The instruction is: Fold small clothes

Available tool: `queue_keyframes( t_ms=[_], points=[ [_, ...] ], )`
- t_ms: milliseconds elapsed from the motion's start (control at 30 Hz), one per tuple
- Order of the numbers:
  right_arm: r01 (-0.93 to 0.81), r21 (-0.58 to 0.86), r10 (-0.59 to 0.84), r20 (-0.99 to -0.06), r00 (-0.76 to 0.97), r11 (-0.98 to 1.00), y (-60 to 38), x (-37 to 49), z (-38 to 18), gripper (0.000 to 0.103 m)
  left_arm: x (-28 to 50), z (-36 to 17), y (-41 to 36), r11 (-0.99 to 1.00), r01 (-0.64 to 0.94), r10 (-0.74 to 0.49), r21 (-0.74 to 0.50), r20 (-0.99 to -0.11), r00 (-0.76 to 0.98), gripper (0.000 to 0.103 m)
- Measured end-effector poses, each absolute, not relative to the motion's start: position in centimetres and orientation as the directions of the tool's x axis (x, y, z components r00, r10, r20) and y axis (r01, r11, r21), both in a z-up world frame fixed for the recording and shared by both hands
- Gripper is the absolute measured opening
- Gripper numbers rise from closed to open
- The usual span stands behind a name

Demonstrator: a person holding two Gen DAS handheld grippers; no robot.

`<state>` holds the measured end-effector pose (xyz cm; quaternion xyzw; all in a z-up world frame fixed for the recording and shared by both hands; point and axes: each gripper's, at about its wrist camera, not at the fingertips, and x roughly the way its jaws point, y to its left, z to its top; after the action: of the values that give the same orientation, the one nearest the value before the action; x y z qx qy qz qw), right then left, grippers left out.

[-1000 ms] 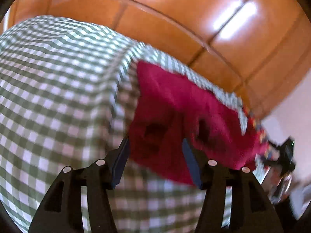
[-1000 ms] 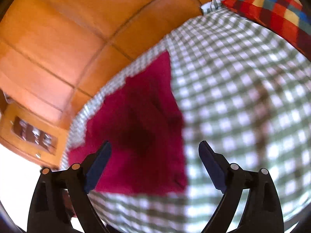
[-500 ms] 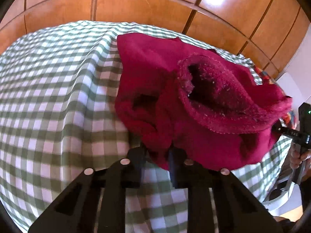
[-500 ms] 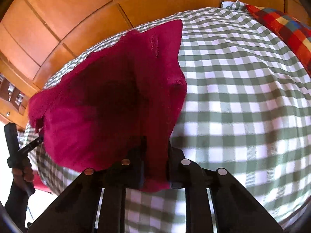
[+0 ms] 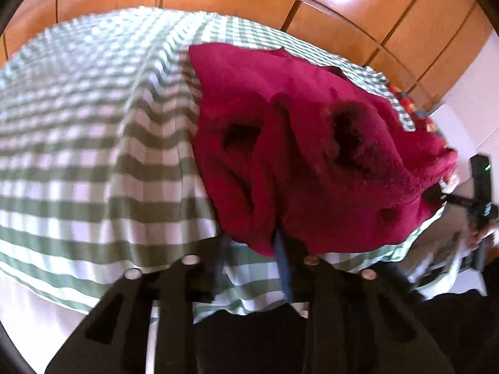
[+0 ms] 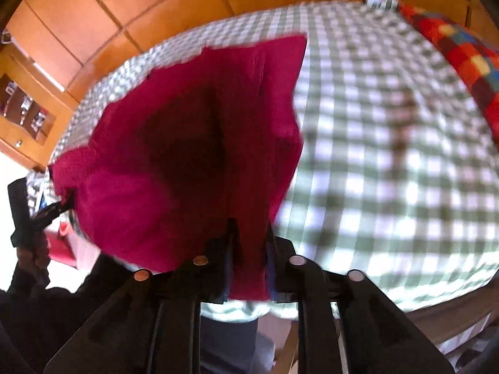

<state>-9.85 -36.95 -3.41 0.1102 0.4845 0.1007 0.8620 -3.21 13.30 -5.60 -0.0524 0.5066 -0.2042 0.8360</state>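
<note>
Crimson fleece garment (image 5: 312,155), one piece, hangs lifted over the near edge of the green-checked bed (image 5: 93,155), bunched between two tools. Left tool (image 5: 252,258) pinches one lower corner; right tool (image 6: 249,258) pinches another (both jaws narrow, having just eased slightly wider, cloth between). One patchwork pillow (image 6: 461,53) lies at the bed's far corner.

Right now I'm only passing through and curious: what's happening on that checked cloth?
A person holds a gripper in each hand and is folding a dark red fleece garment on the green-and-white checked cloth. The left gripper and the right gripper each pinch a near edge of the garment, lifting it so it bunches. Both have just loosened slightly, yet fabric sits between the fingers. The far part lies on the cloth; the fold is not finished.
</note>
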Motion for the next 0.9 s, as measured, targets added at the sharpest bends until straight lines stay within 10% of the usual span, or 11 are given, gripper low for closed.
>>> queue_keyframes(
  t_ms=[367,467,633,900],
  points=[
    [-0.141,0.171,0.222,-0.785,0.578,0.975,-34.4,-1.7,-1.7,0.037,0.5,-2.0,7.2,0.864,0.502,-0.329,-0.03,-0.789,0.519,0.044],
    [-0.121,0.178,0.215,-0.776,0.593,0.977,-34.4,-0.4,-1.4,0.012,2.8,-1.2,8.3,0.884,0.451,-0.374,-0.122,-0.763,0.527,0.044],
    [-0.025,0.181,0.162,-0.796,0.583,0.983,-35.7,0.4,-2.9,0.008,7.7,-0.9,14.0,0.927,0.172,-0.371,-0.334,-0.747,0.552,0.044],
    [-0.024,0.213,0.187,-0.795,0.578,0.977,-35.8,0.8,-3.7,0.008,5.4,-0.4,13.7,0.897,0.42,-0.365,-0.134,-0.76,0.537,0.049]
  ],
)
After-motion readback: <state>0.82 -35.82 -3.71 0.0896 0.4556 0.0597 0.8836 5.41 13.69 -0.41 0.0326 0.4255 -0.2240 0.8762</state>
